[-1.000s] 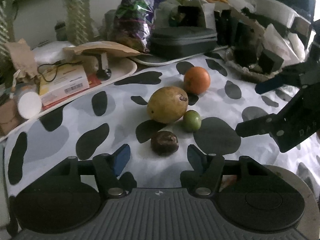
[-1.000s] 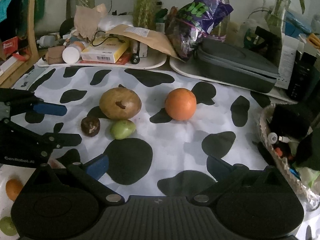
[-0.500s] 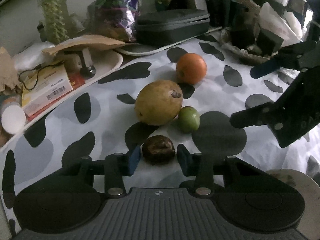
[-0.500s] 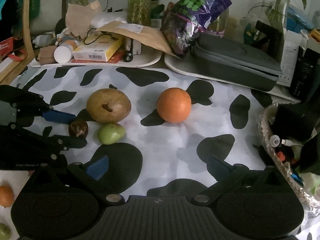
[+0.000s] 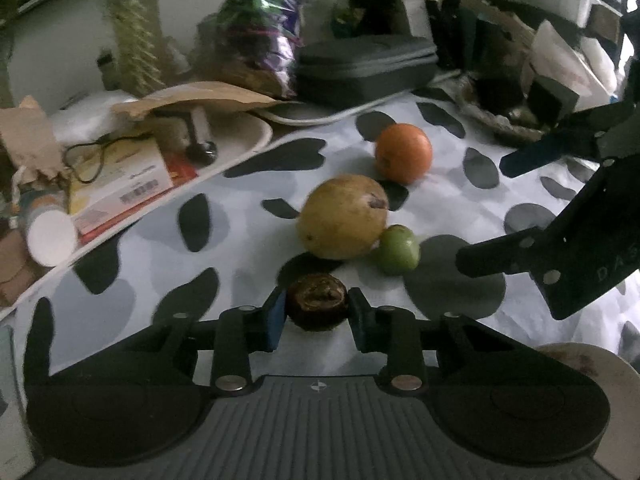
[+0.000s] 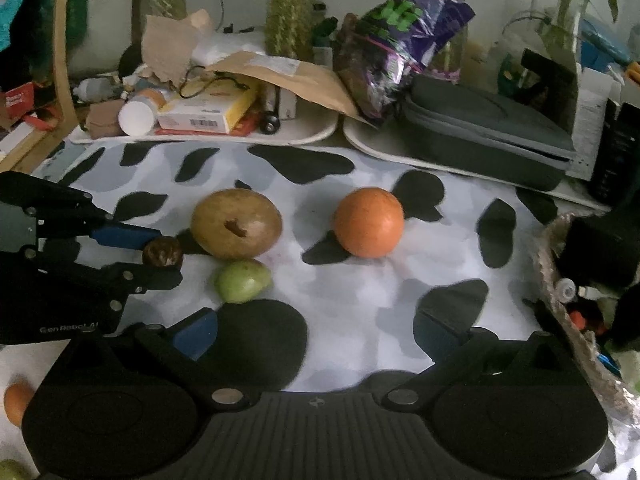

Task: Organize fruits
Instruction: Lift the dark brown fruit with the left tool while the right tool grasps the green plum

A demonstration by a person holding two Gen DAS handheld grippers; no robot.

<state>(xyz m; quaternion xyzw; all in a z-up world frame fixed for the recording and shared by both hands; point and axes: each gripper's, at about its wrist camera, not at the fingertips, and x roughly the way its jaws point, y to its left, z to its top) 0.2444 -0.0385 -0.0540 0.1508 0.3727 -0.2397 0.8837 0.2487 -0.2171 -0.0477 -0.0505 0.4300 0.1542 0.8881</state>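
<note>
A small dark brown fruit (image 5: 317,301) sits on the cow-print cloth (image 5: 248,256) between the fingers of my left gripper (image 5: 317,314), which is shut on it; the fruit also shows in the right wrist view (image 6: 163,253). Behind it lie a large yellow-brown fruit (image 5: 343,216), a small green fruit (image 5: 397,249) and an orange (image 5: 404,153). My right gripper (image 6: 316,330) is open and empty, hovering in front of the green fruit (image 6: 240,281) and the orange (image 6: 369,222).
Two white trays (image 6: 312,136) with boxes, a bottle, a grey case (image 6: 484,128) and a purple bag (image 6: 400,36) line the back. A foil-lined basket (image 6: 576,312) stands at the right. A plate (image 5: 588,364) with small fruits (image 6: 16,398) lies near the left gripper.
My left gripper moved forward around the dark brown fruit and shut on it. The right gripper shifted slightly and stays open.
</note>
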